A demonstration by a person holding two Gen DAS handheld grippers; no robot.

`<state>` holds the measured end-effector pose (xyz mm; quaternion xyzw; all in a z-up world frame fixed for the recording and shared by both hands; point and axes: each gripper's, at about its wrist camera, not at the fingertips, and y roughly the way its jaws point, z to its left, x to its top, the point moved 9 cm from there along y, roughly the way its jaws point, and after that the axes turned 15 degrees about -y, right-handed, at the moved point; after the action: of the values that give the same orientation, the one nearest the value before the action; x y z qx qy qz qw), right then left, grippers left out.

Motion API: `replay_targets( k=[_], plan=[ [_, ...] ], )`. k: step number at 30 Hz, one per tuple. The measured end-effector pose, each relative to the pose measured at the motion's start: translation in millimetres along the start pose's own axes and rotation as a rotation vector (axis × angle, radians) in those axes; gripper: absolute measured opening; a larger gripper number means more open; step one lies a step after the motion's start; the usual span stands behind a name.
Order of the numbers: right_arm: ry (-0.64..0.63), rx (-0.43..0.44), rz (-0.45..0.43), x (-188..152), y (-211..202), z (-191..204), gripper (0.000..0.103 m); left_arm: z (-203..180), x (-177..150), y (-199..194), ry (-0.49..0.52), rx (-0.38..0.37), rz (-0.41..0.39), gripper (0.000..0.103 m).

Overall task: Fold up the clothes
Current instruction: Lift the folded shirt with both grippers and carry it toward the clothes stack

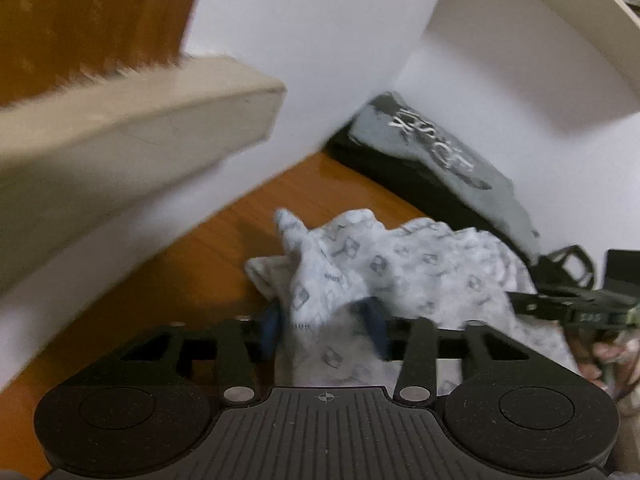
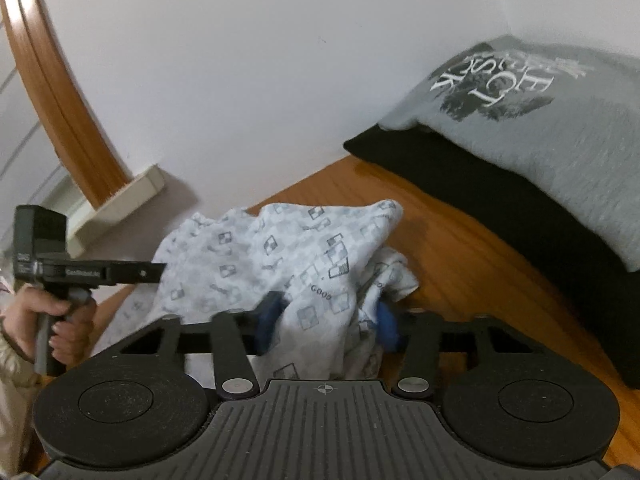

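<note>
On the table (image 2: 460, 248), the crumpled patterned garment (image 2: 280, 248) lies between both tools: left gripper (image 1: 324, 326) and right gripper (image 2: 328, 320) each partly open with cloth bunched between the pads, clamping it

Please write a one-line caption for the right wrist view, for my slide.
Right gripper with a crumpled white patterned garment between its blue pads, folded grey printed T-shirt stacked behind on the wooden table.
</note>
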<state>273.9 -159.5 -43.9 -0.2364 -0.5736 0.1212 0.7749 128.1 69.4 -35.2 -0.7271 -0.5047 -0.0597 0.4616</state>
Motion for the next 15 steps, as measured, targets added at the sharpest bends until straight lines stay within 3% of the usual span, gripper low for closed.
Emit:
replay_targets(
  k=[4, 9, 15],
  plan=[
    [-0.054, -0.019, -0.042, 2.3, -8.4, 8.5, 0.029, -15.5, 1.6, -10.1, 0.054, 0.000, -0.059, 0.016],
    [-0.166, -0.076, -0.172, 17.5, -46.4, 29.9, 0.027, -51.2, 13.0, -43.3, 0.128, -0.048, -0.192, 0.015],
    [-0.277, -0.156, -0.396, 58.7, -112.7, 43.7, 0.026, -129.2, 46.8, -81.5, 0.259, -0.119, -0.376, 0.014]
  ],
)
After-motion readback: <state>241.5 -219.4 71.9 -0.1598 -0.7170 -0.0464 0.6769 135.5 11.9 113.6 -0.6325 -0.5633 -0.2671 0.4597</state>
